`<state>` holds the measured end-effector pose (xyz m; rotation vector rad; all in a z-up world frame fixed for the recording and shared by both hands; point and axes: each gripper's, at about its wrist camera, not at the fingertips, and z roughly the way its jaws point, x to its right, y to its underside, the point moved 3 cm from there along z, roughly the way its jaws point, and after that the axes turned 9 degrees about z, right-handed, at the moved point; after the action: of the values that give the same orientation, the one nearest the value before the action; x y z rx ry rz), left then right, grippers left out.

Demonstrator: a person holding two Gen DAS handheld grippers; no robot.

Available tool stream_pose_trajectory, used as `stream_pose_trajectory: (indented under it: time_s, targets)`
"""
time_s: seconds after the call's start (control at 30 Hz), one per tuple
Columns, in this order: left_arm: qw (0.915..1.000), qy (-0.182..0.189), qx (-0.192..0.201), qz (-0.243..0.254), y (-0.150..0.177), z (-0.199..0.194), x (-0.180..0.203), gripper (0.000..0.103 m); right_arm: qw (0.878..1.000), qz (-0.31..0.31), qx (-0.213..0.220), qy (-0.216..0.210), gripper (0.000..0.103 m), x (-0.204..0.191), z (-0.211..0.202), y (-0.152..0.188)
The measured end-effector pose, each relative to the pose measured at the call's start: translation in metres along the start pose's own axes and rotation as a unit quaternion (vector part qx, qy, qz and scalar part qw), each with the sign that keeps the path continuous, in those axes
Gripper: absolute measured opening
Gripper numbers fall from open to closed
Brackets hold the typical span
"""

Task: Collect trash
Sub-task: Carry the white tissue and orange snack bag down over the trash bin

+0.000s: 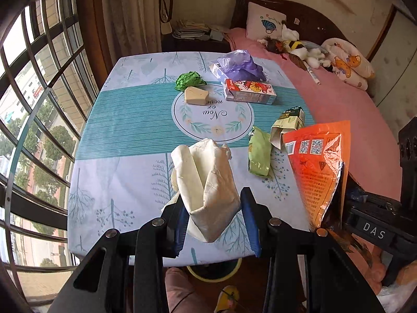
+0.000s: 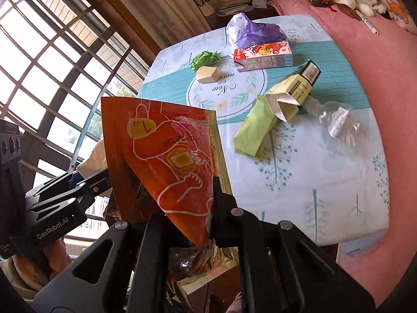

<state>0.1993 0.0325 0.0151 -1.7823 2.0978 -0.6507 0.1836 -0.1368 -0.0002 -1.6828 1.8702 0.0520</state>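
Home bedroom. Pink-sheeted bed (image 1: pixel 325 96) at right of frame, dark wooden headboard (image 1: pixel 312 20), white cartoon-print pillow (image 1: pixel 264 23), plush toys (image 1: pixel 294 48). Barred window (image 1: pixel 39 104) at left, beige curtain (image 1: pixel 133 10), small table with leaf-print blue cloth (image 1: pixel 125 130).

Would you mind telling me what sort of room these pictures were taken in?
Most likely a bedroom: a pink-sheeted bed with soft toys beside the small patterned table, and a large barred window.

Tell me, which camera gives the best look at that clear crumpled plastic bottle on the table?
The right wrist view. There the clear plastic bottle lies in plain sight on the tablecloth, past the open yellow carton. In the left wrist view I cannot find it; the orange bag covers that side of the table.
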Motion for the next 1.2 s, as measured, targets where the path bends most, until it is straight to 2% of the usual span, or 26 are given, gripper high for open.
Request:
stream_pose_trajectory:
  time_s: [0.2,0.37,0.6,0.77,0.9,1.2]
  targets:
    - [0.9997,-0.005,-0.02,-0.012,0.058,-0.026,0.036,0.038,1.0,0.002,-0.03,-0.007,0.008,0.028,-0.028,0.054]
    - [0.9992,0.0,-0.04,-0.009,0.09,-0.035,0.053,0.038,0.998,0.029,-0.046,-0.011,0.008,0.051,-0.032,0.085]
    - [0.9962,0.003,-0.084,0.026,0.124,-0.012,0.067,0.038,0.994,0.084,-0.075,0.008,0.008,0.083,-0.011,0.13]
    - [0.992,0.009,-0.117,0.046,0.162,0.026,0.069,0.038,0.987,0.119,-0.107,0.031,0.008,0.105,0.03,0.173]
    - [0.9883,0.03,-0.145,0.037,0.197,0.069,0.066,0.038,0.981,0.135,-0.126,0.054,0.008,0.126,0.074,0.21]
    - [0.984,0.048,-0.171,0.009,0.272,0.192,0.047,0.039,0.967,0.189,-0.138,0.099,0.008,0.191,0.198,0.273]
